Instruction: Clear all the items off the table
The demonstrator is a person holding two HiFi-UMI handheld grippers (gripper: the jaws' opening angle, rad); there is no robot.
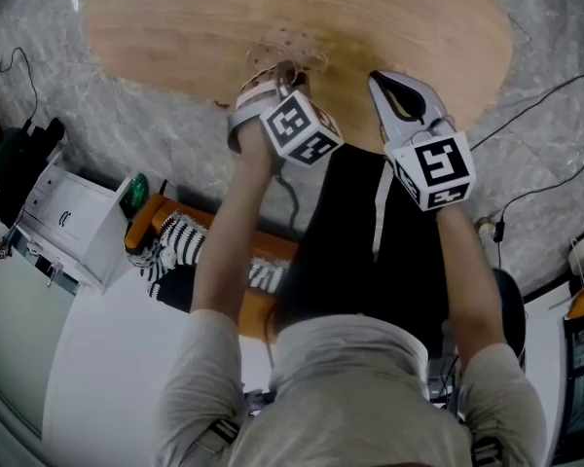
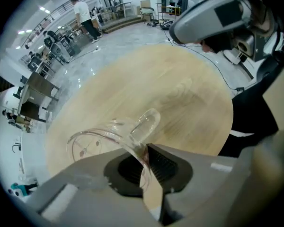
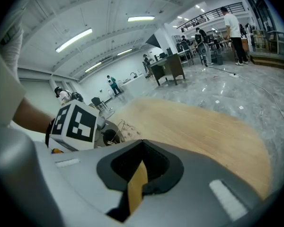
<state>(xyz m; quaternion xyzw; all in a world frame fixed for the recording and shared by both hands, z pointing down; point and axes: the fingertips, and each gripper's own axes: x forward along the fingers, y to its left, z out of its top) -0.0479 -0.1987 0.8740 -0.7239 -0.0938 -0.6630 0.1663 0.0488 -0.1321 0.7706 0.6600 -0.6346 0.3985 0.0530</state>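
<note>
A clear glass cup [image 2: 102,138] with a handle is tipped on its side above the near edge of the round wooden surface [image 2: 180,89]. The left gripper [image 2: 146,149] has its jaws clamped on the cup's wall. Just right of it, the right gripper [image 3: 141,145] has its jaws closed together.

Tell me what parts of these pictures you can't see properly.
- Head view: the cup is mostly hidden by the left gripper that holds it.
- Head view: the far side of the table is cut off by the top edge.
- Left gripper view: the gripper's own body hides the bottom of the cup, so I cannot tell if it touches the table.
</note>
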